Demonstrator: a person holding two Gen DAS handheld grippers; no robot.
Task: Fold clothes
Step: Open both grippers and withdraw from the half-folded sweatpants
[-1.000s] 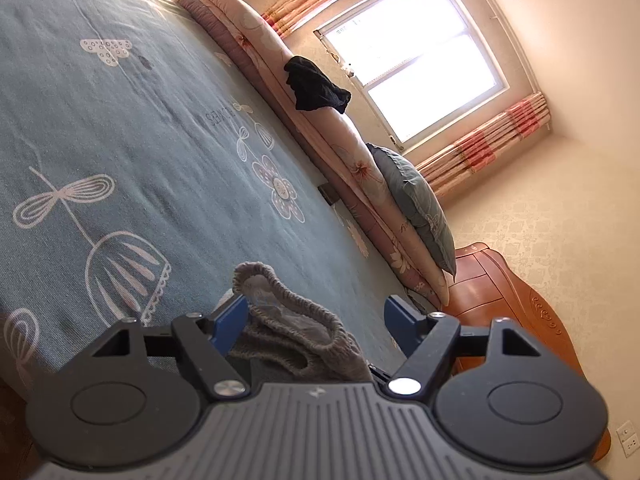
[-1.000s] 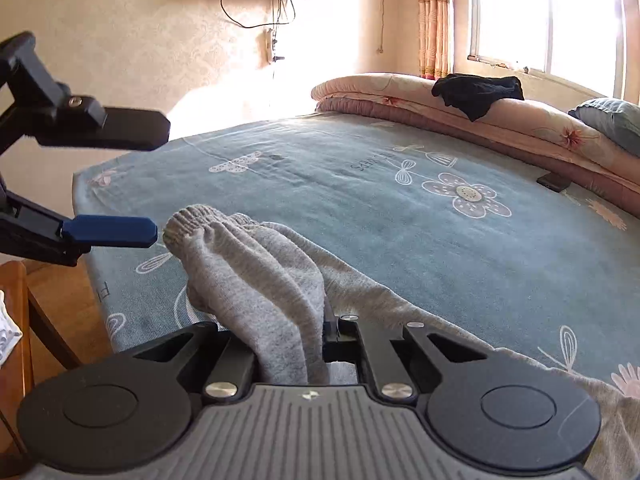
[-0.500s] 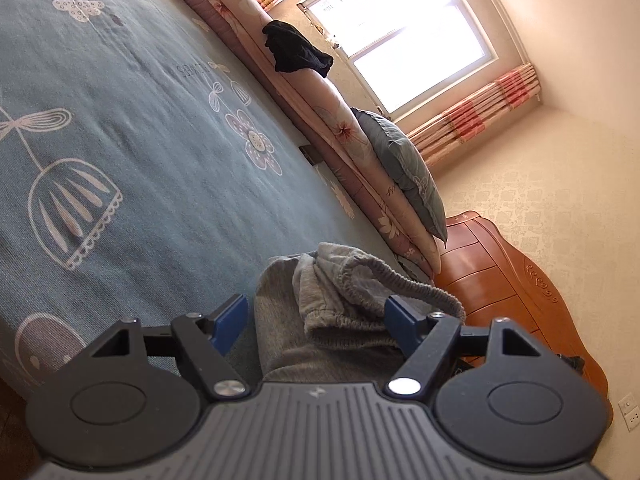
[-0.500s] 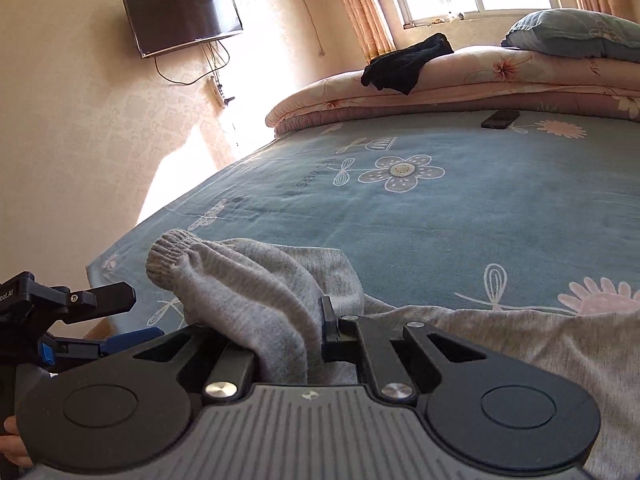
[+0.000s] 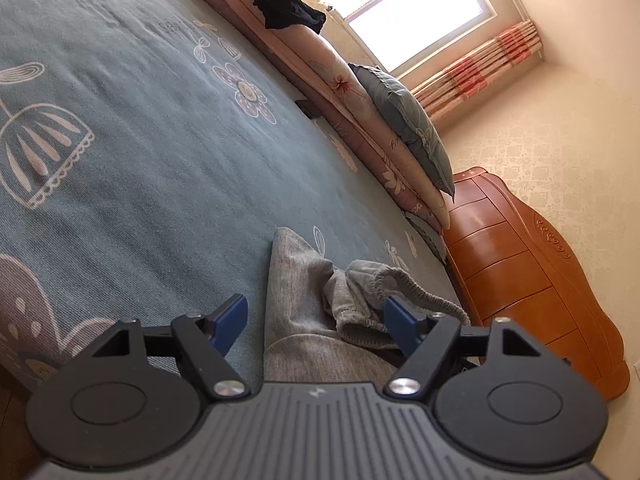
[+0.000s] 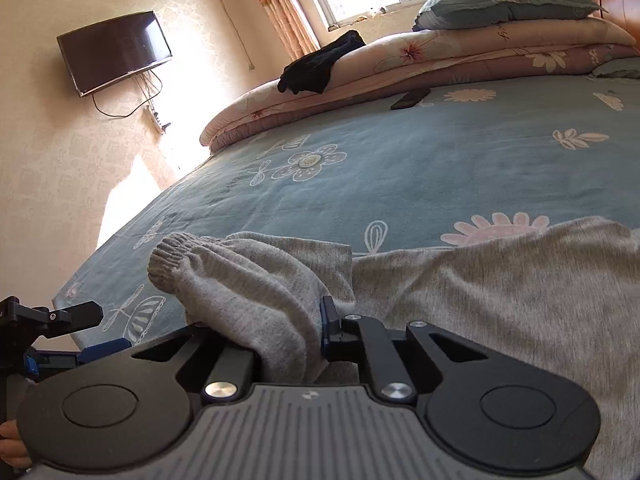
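Note:
Grey sweatpants lie along the near edge of the teal bed blanket. My right gripper is shut on a bunched pant leg, whose ribbed cuff sticks out to the left above the blanket. The cloth hides its left finger. My left gripper is open, with its blue fingertips on either side of the grey sweatpants and apart from the cloth. A gathered elastic hem sits by its right fingertip. In the right wrist view the left gripper is at the lower left, beyond the bed's edge.
A rolled floral quilt runs along the far side of the bed with a black garment and a grey pillow on it. A dark phone lies on the blanket. A wooden headboard stands at the right, and a TV hangs on the wall.
My right gripper has swung with the held pant leg, so the cuff now points left over the blanket. My left gripper has dropped to the bed's edge, still open.

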